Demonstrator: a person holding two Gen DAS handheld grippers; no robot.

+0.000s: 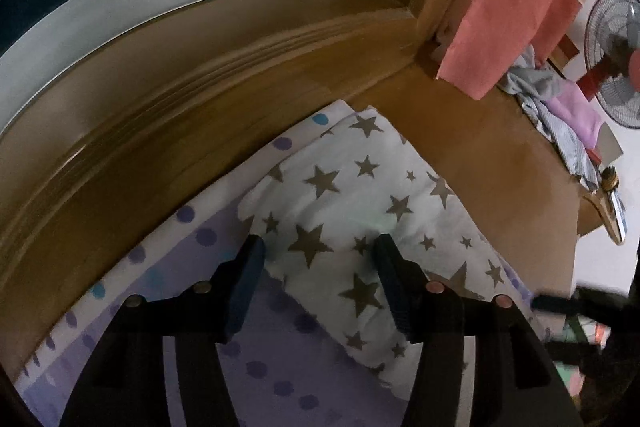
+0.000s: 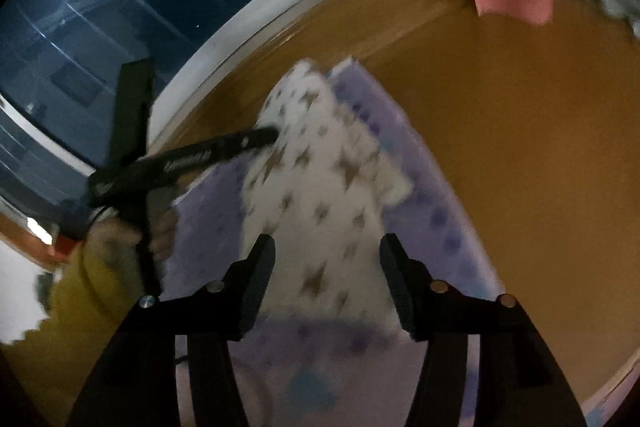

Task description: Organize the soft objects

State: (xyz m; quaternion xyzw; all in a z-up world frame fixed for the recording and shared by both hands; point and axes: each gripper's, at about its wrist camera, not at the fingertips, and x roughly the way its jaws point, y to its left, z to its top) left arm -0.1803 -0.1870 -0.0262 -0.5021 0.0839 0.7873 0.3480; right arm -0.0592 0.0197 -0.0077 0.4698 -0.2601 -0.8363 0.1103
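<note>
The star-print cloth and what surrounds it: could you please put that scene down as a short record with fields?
surface: brown wooden ledge below a dark window
main item: folded white star-print cloth
underneath: purple dotted cloth, folded, with the star-print cloth lying on top
left gripper: jaws open above the star-print cloth, not pinching it
right gripper: jaws open above the same cloth, nothing held
other items: pink curtain, heap of clothes and a fan at the ledge's far end
image quality: right wrist view is blurred

wood ledge (image 1: 492,163) by window: purple dotted cloth (image 1: 276,379) flat on it, clothes heap (image 1: 560,107) far right
</note>
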